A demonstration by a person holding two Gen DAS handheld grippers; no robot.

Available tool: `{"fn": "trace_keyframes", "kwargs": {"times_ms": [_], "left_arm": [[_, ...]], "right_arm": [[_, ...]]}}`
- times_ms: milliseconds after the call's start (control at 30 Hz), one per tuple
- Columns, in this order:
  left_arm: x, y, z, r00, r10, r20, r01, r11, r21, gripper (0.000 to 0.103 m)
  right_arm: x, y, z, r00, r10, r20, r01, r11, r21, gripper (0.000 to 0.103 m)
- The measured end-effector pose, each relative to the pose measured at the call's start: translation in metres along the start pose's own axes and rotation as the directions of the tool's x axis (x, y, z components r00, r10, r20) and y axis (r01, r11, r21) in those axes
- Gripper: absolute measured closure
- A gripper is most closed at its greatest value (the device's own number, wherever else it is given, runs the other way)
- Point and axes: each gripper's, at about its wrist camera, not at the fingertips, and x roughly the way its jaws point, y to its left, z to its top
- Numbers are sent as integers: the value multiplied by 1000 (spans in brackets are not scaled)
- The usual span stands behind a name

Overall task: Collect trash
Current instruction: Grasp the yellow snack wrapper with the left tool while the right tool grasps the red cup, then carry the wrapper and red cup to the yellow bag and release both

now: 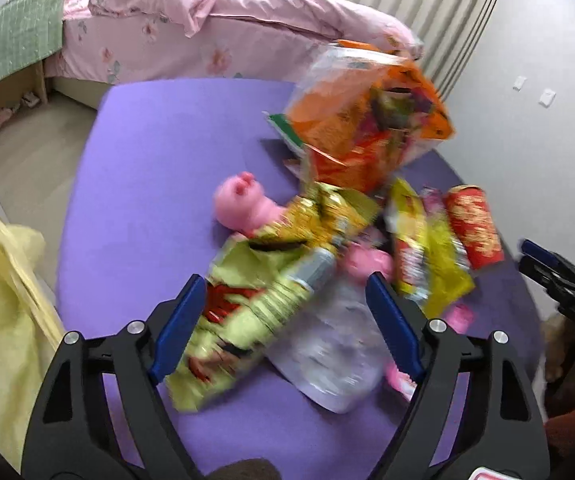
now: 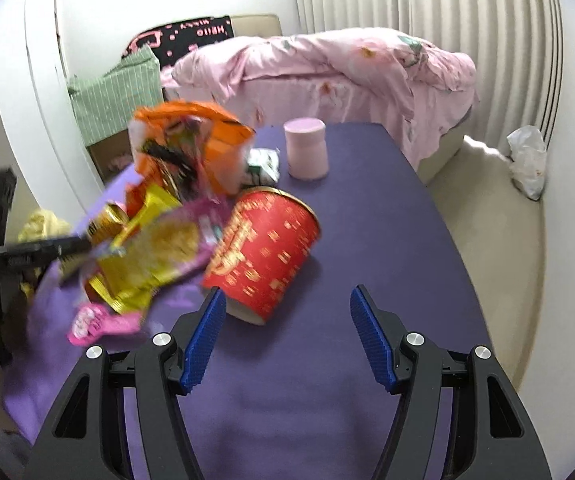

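Trash is piled on a purple table [image 1: 147, 160]. My left gripper [image 1: 285, 280] is open, with a green-yellow snack bag [image 1: 271, 280] and a piece of clear plastic [image 1: 335, 352] lying between its blue pads; I see no firm pinch. Behind them lie a pink toy pig [image 1: 239, 204], an orange bag [image 1: 371, 120], a yellow snack bag [image 1: 427, 256] and a red paper cup [image 1: 473, 226]. My right gripper [image 2: 287, 291] is open and holds nothing. The red cup [image 2: 263, 252] lies on its side just ahead of the right gripper's left finger. A pink wrapper [image 2: 99, 322] sits at the pile's near edge.
A pink lidded jar [image 2: 306, 148] stands at the far end of the table [image 2: 387, 220]. A bed with a pink quilt [image 2: 327, 68] lies beyond. A yellow cloth [image 1: 3, 300] hangs at the left. A white plastic bag [image 2: 527, 160] sits on the floor to the right.
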Motion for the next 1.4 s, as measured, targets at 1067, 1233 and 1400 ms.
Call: {"fn": "trace_keyframes", "kwargs": {"times_ms": [1067,1233,1400], "left_arm": [[-2,-3,-7,995,87,-43,-83,991,101,47],[-30,-17,-16,993,114,32,-117,988,99,55],[-79,-19,-13,975,158,154,-168,984,53,56]], "right_arm": [[2,11,16,999,52,14,-52,999,2,48],[-12,22,24,996,65,61,-63,997,-40,48],[-27,39,37,990,91,111,-80,992,-95,48]]}}
